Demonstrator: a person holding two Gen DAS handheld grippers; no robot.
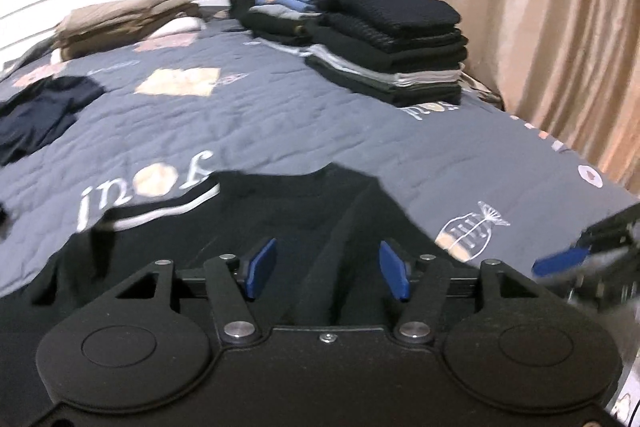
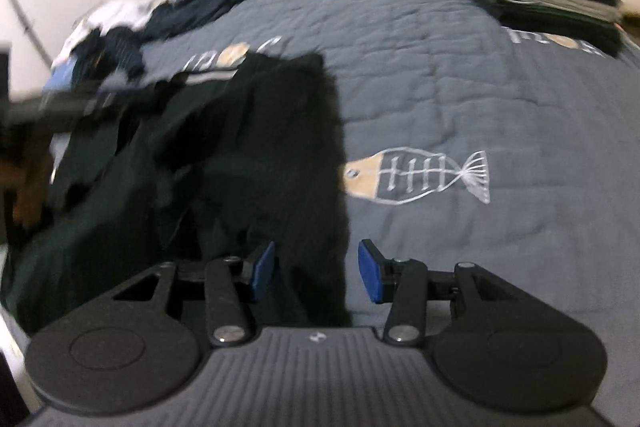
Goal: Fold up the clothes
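While both claws hover released, pads apart, the left claw (image 1: 327, 273) and right claw (image 2: 316, 273) flank a black garment (image 2: 248, 155) sprawled at the bed's (image 1: 280, 115) near edge. Soft, limp and light, it looks best pinched at its hem corners.

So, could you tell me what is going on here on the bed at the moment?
A person with a handheld gripper in each hand is folding clothes on a bed with a grey quilt. A black garment lies partly folded in front of both grippers. The left gripper and the right gripper are both open above it, gripping nothing. A tall stack of folded dark clothes sits further back, and unfolded dark clothes wait off to the left.
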